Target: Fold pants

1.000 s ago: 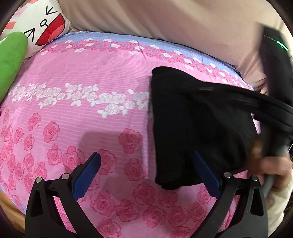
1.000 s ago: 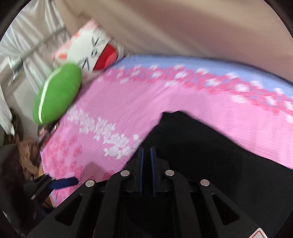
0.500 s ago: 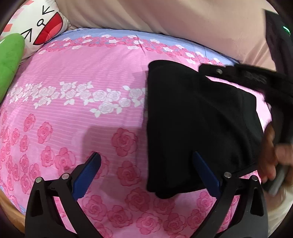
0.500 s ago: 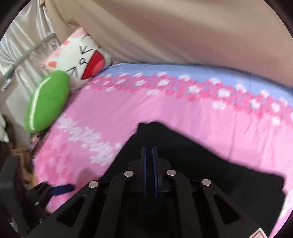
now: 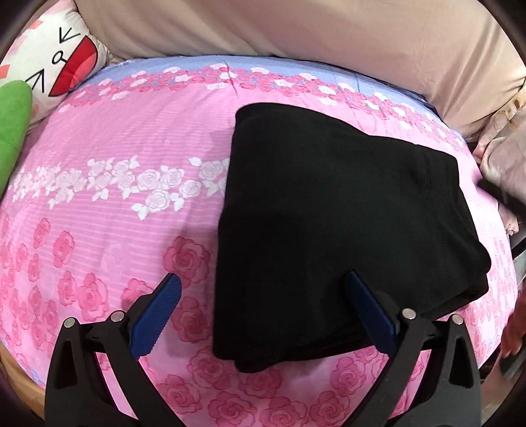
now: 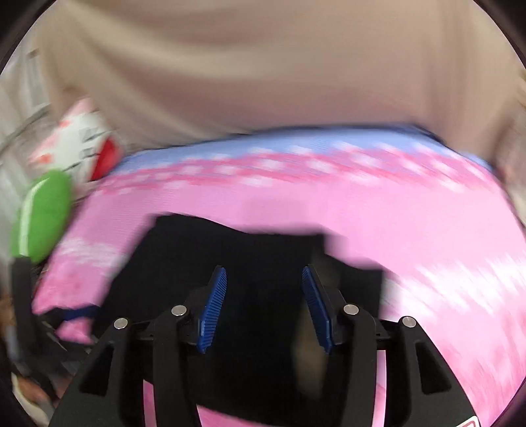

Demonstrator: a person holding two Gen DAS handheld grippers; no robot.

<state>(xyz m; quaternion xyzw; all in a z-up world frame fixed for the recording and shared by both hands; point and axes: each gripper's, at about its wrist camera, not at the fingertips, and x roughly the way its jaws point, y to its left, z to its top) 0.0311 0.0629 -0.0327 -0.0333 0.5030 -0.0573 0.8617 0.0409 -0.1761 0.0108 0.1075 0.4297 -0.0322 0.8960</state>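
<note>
The black pants (image 5: pixel 335 223) lie folded into a compact stack on the pink rose-print bed sheet (image 5: pixel 115 157). My left gripper (image 5: pixel 263 289) is open and empty, its jaws wide apart above the near edge of the stack. In the blurred right wrist view the pants (image 6: pixel 250 259) lie just ahead of my right gripper (image 6: pixel 264 279), which is open and holds nothing. The left gripper's blue pad (image 6: pixel 77 312) shows at the left edge of that view.
A white cartoon pillow (image 5: pixel 56 56) and a green cushion (image 5: pixel 11 124) lie at the far left of the bed. A beige wall covering (image 5: pixel 296 29) rises behind the bed. Crumpled pale cloth (image 5: pixel 503 154) lies at the right edge.
My right gripper has opened, let go of the pants and pulled back out of the left wrist view. The pants now lie flat as a folded stack. The left gripper stays open.
</note>
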